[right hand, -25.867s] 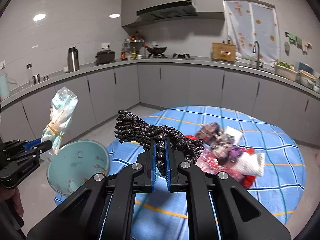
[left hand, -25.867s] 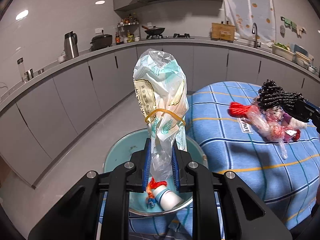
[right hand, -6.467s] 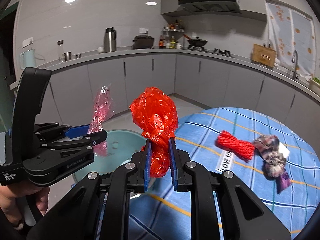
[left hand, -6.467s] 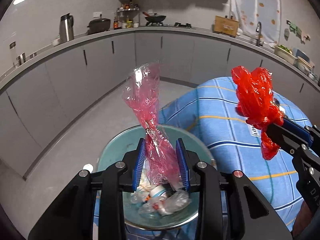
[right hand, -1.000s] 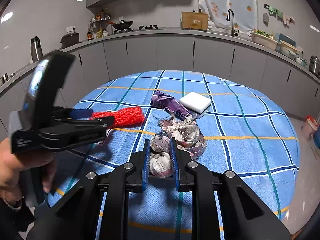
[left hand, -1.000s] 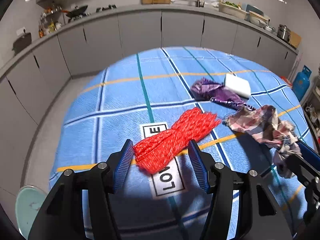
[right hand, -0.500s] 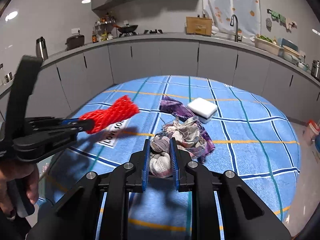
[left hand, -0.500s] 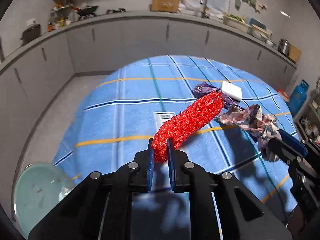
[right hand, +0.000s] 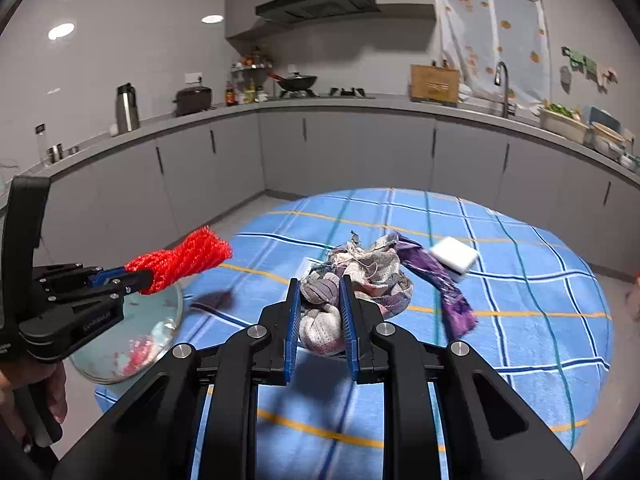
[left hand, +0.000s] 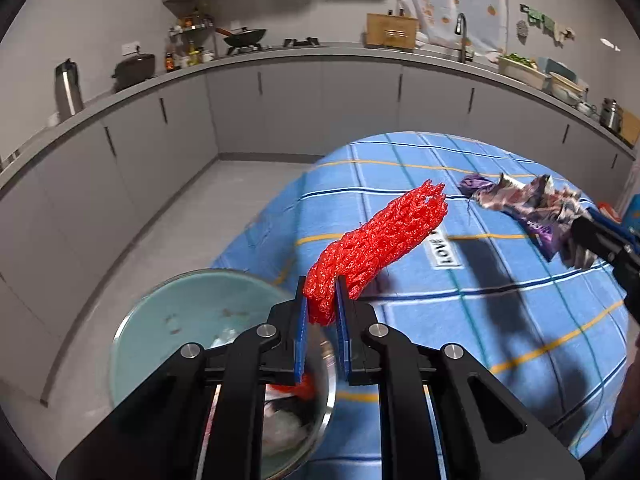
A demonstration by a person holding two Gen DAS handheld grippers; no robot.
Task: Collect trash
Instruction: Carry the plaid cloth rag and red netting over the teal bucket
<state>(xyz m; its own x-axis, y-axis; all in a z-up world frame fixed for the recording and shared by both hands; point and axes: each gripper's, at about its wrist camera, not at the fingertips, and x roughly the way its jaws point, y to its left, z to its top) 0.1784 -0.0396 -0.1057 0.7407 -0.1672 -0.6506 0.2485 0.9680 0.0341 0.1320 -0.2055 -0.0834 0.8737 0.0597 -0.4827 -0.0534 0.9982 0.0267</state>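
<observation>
My left gripper (left hand: 320,300) is shut on a red mesh net (left hand: 384,236) and holds it in the air beside the pale green trash bowl (left hand: 160,320), which holds several scraps. The net (right hand: 180,258) and bowl (right hand: 160,320) also show at the left of the right wrist view. My right gripper (right hand: 319,304) is shut on a crumpled patterned rag (right hand: 360,276) with a purple strip (right hand: 448,288) hanging from it, lifted above the blue checked tablecloth (right hand: 520,320). The rag (left hand: 532,200) shows at the right of the left wrist view.
A white sponge (right hand: 456,256) lies on the cloth behind the rag. A "LOVE" label (left hand: 442,250) is on the cloth. The bowl sits at the table's left edge. Grey kitchen cabinets (right hand: 360,152) and floor surround the round table.
My left gripper has carried the red net from over the table's middle leftward to the bowl. My right gripper has lifted the rag and purple strip off the cloth and followed left.
</observation>
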